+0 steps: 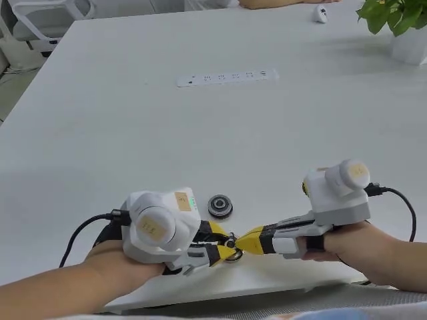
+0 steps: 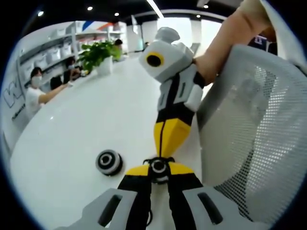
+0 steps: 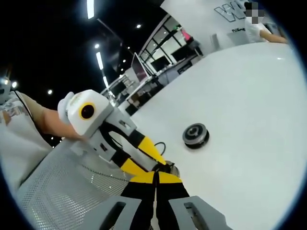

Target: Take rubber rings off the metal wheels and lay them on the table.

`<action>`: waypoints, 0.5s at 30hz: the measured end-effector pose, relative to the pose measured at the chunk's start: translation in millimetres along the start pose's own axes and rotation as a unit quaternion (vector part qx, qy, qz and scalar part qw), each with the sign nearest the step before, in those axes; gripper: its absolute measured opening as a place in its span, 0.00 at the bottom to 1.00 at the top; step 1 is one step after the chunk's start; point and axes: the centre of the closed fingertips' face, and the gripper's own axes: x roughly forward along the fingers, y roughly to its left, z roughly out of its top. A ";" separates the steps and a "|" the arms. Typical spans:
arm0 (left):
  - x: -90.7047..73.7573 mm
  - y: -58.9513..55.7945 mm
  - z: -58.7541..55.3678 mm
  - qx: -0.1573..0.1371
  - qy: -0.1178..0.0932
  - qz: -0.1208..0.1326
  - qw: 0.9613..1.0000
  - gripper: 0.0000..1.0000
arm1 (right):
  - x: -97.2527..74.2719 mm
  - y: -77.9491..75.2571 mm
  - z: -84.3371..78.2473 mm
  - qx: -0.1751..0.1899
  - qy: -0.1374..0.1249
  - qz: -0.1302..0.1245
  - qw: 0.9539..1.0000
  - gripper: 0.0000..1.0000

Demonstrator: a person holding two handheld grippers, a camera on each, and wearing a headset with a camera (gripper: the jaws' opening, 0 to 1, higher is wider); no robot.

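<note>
The small metal wheel (image 2: 158,166) is clamped in the left tongs (image 1: 222,247), low over the table (image 1: 200,133). Its rubber ring (image 2: 152,164) is likely soft and stretchy but snug, so it is best pinched at the outer rim. The right tongs (image 1: 247,244), jaws narrow, meet it tip to tip; I cannot tell whether they grip the ring. Both tongs lie nearly level. A second wheel (image 1: 220,206) lies just beyond the tips.

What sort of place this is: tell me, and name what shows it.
Probably an open-plan office or lab workspace: a large white table with a power strip on it, a mesh office chair beside it, and a potted plant.
</note>
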 end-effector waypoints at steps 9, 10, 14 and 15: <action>0.1 1.0 -1.0 0.000 0.000 0.000 1.000 0.12 | 1.2 5.0 -1.2 -0.012 0.006 0.012 1.000 0.00; 0.1 1.3 -1.4 0.000 0.000 0.000 1.000 0.12 | 0.8 4.1 -1.0 -0.012 0.004 0.011 1.000 0.00; 0.3 1.9 -1.6 0.001 0.000 -0.001 1.000 0.12 | -2.1 2.7 3.3 -0.012 -0.004 0.003 1.000 0.00; 0.3 1.5 -1.2 0.002 -0.001 -0.002 1.000 0.12 | -2.6 2.6 4.1 -0.014 -0.006 0.000 1.000 0.00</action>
